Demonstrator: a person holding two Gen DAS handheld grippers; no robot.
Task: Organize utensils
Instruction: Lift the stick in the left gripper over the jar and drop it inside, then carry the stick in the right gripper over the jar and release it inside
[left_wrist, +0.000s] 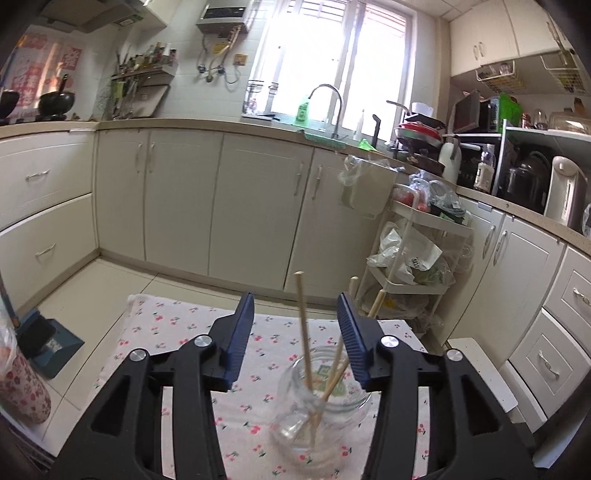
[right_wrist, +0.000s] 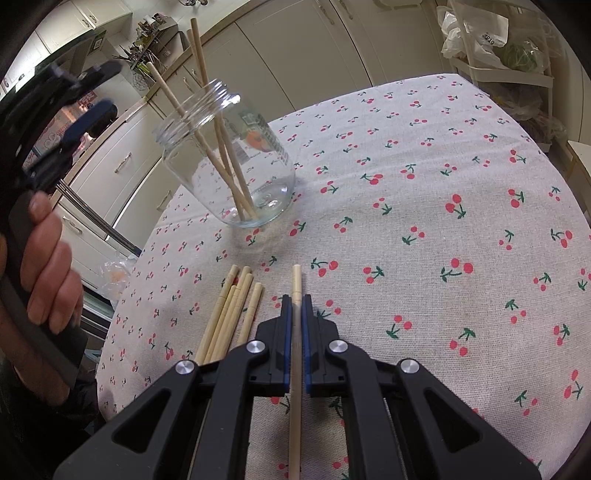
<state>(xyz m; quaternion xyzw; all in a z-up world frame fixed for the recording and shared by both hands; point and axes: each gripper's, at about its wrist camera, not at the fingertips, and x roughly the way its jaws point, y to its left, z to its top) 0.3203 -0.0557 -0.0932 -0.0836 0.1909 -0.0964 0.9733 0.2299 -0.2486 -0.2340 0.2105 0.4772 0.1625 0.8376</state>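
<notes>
A clear glass jar stands on the cherry-print tablecloth with three wooden chopsticks leaning in it. My left gripper hovers just above the jar, open; one upright chopstick rises between its fingers without touching the pads. In the right wrist view the left gripper shows blurred at the upper left, held by a hand. My right gripper is shut on a single chopstick lying low over the cloth. Several loose chopsticks lie just left of it.
A white trolley stuffed with plastic bags stands beyond the table's far right corner. Cream kitchen cabinets line the back and right walls. A blue dustpan sits on the floor at left, near a floral-patterned bottle.
</notes>
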